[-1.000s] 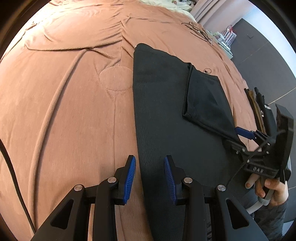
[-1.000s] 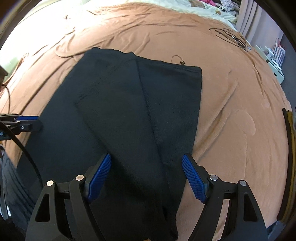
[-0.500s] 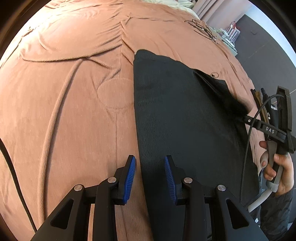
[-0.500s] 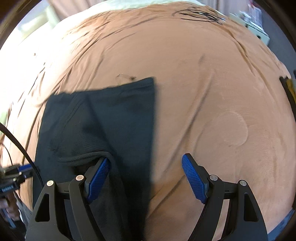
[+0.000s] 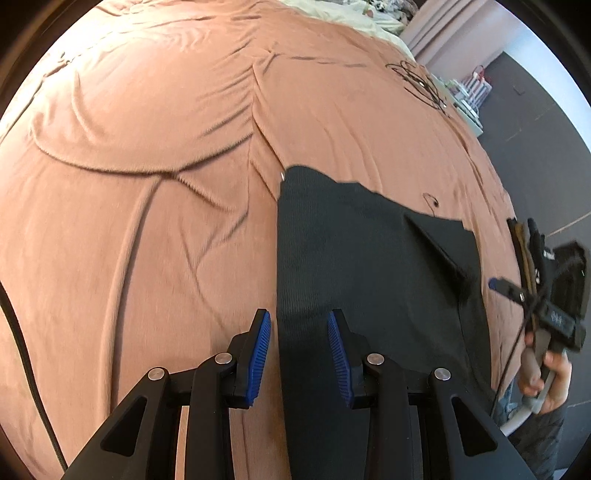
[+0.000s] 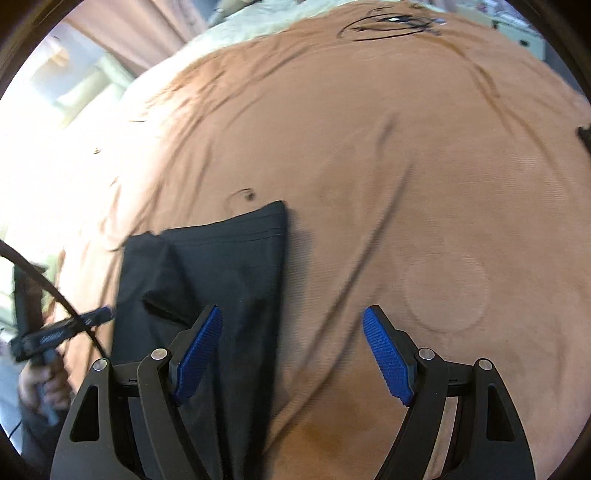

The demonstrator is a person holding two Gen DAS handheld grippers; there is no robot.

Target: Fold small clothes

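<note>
A black garment [image 5: 362, 266] lies flat on the brown bedspread [image 5: 155, 229], with a small raised fold [image 5: 439, 254] near its right edge. My left gripper [image 5: 299, 350] is open and hovers over the garment's left edge, holding nothing. My right gripper [image 6: 291, 354] is open wide and empty; its left finger is above the garment's right part [image 6: 221, 266], its right finger above bare bedspread [image 6: 406, 184]. The right gripper also shows in the left wrist view [image 5: 498, 286], beside the garment's right edge. The left gripper shows blurred in the right wrist view [image 6: 99, 314].
A tangle of black cable [image 5: 421, 79] lies far back on the bed, also in the right wrist view [image 6: 391, 24]. A small dark loop [image 6: 243, 194] lies by the garment's far corner. Dark items [image 5: 524, 251] lie at the bed's right edge. A shelf [image 5: 469, 96] stands beyond.
The right gripper let the folded flap drop and drew off to the right of the garment. The flap now lies nearly flat. The left gripper stayed open over the left edge.
</note>
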